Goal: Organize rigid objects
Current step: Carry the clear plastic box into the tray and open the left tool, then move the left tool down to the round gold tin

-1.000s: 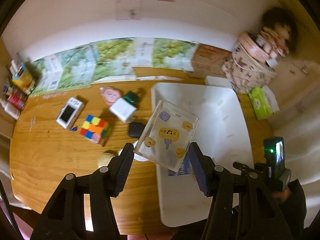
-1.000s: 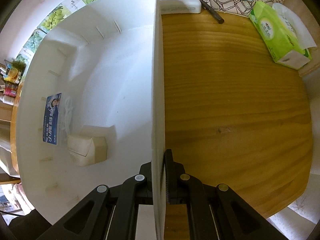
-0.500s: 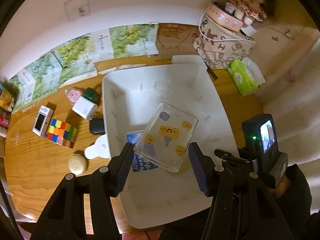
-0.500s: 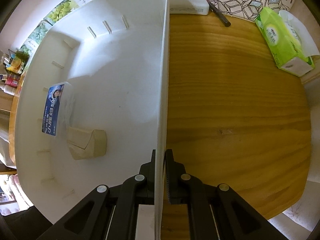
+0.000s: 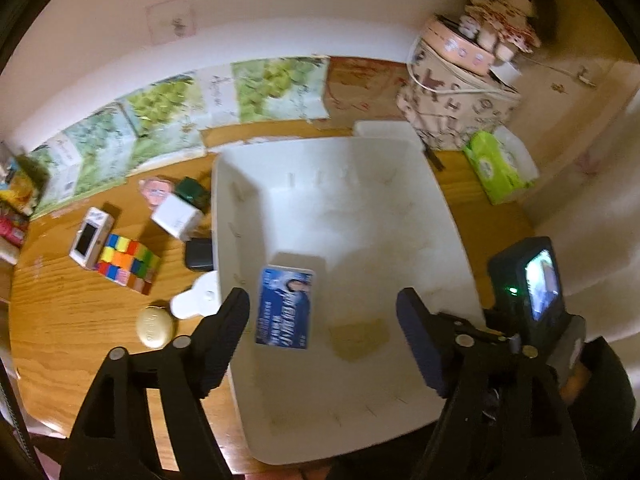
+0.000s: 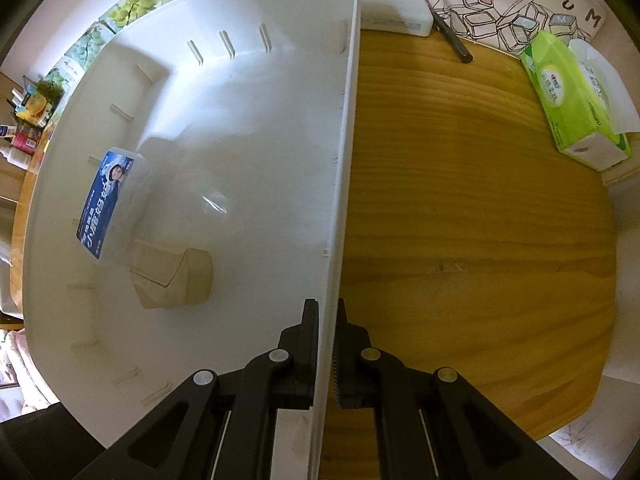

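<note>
Left gripper (image 5: 322, 322) over the white bin (image 5: 440, 216), jaws opening, nothing between them. Right gripper (image 6: 327, 344) clamped on the bin's side wall. Inside the bin: blue-labelled box (image 5: 285, 307) by the left wall, tan box (image 6: 172, 278) just beside it. Colour cube (image 5: 127, 263), white cube (image 5: 176, 220) and gold oval (image 5: 154, 327) on the table (image 5: 72, 320), outside the bin.

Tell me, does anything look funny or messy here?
Nothing looks spilled or broken. The oddest thing is the right gripper pinching the side wall of the white bin. Inside, the tan box lies crooked beside the blue-labelled box, and the colourful cube sits outside on the table.
</note>
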`<state>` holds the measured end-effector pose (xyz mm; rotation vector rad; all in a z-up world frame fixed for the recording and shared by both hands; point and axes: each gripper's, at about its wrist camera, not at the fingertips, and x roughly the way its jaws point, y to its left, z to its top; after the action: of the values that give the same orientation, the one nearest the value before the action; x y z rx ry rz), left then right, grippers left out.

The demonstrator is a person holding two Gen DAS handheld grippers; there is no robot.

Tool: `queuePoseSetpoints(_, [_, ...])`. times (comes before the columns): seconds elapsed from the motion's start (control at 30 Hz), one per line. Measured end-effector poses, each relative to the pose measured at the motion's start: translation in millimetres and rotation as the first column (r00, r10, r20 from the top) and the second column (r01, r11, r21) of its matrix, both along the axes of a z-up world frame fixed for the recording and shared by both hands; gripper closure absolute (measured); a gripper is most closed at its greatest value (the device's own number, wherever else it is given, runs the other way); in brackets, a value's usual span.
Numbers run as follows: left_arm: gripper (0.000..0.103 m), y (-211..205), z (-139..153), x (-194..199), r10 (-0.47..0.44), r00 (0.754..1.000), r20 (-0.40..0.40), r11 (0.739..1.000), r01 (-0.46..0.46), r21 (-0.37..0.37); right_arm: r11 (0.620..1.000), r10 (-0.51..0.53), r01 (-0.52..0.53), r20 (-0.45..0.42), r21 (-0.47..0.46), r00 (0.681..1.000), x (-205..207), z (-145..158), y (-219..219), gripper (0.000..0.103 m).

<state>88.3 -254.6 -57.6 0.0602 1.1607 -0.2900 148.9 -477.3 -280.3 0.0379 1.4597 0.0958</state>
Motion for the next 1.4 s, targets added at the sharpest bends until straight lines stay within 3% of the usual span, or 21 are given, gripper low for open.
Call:
queuePoseSetpoints(0.37, [0.023,45.4,-18.8,-10.9,0.167,0.986,-0.016,0.986,-0.166,0.007,1.000,0.005,-0.005,-0.002,0.012,1.000,0.0,-1.1,-6.6,0.097])
queuePoseSetpoints(0.67, [0.023,100.0,-37.3,-20.9,0.328,0.940,-0.091,0.944,-0.329,0.006,1.000,-0.009,0.009,-0.005,0.023,1.000,0.5,1.2,-13.9,0.097])
queuePoseSetpoints(0.9, [0.023,139.0,-60.8,-27.0,0.428,0.891,-0.151,0.903,-0.430,0.019,0.999,-0.027,0.028,-0.016,0.022,0.999,-1.8,-1.1,-18.8,0.097])
queuePoseSetpoints(1.2, [0.023,168.0,-96.3,-25.4,0.457,0.865,-0.206,0.888,-0.458,0.046,0.999,-0.043,0.042,-0.037,-0.011,0.998,-0.7,-10.6,-14.4,0.097])
queuePoseSetpoints(1.4, [0.023,179.9,-117.5,-16.1,0.447,0.867,-0.218,0.892,-0.450,0.041,0.998,-0.060,0.058,-0.058,-0.026,0.997,4.6,-14.0,-10.0,0.097])
